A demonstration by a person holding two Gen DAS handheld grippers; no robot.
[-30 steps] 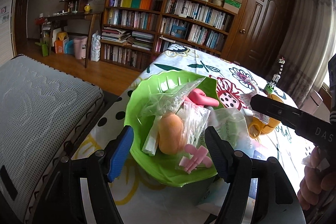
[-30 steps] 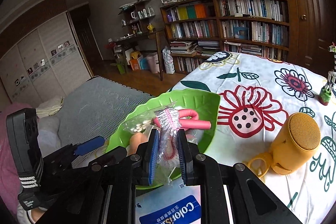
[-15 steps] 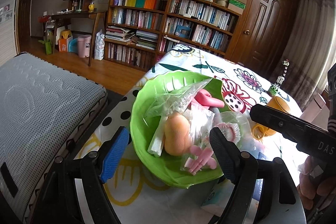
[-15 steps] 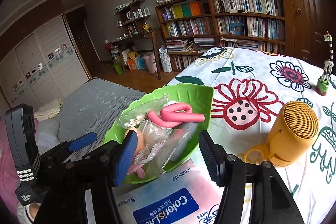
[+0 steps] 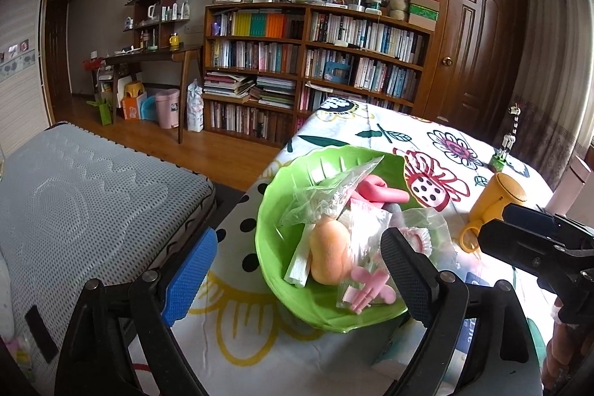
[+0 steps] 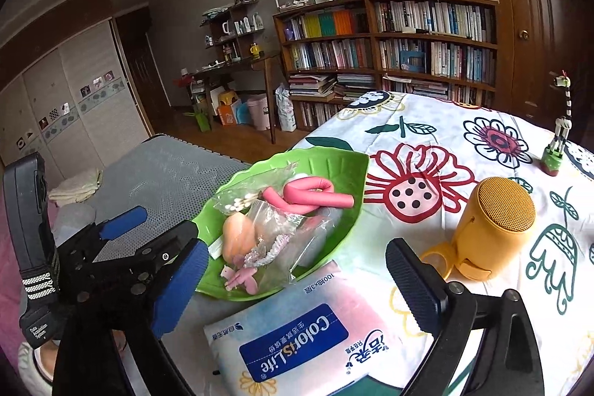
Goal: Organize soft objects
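Note:
A green leaf-shaped bowl [image 5: 274, 229] [image 6: 334, 160] on the floral tablecloth holds soft items: a peach sponge [image 5: 328, 255] [image 6: 237, 236], bent pink foam rollers [image 5: 378, 193] [image 6: 310, 197], a clear bag of cotton swabs [image 6: 241, 201], a clear bag with a pink frilly item [image 6: 276, 244] and a small pink piece [image 5: 369, 288]. My left gripper [image 5: 297, 279] is open, with its fingers on either side of the bowl's near part. My right gripper [image 6: 297, 281] is open and empty, above a tissue pack [image 6: 297, 333] in front of the bowl.
A yellow mesh-topped cup [image 6: 493, 225] [image 5: 497, 199] lies right of the bowl. A small giraffe figure [image 6: 560, 128] stands at the table's far right. A grey mattress [image 5: 74, 206] lies to the left, beyond the table edge. Bookshelves [image 5: 315, 62] line the back wall.
My right gripper let go of the bag with the pink frilly item into the bowl, opened wide and drew back. The left gripper pulled back a little from the bowl.

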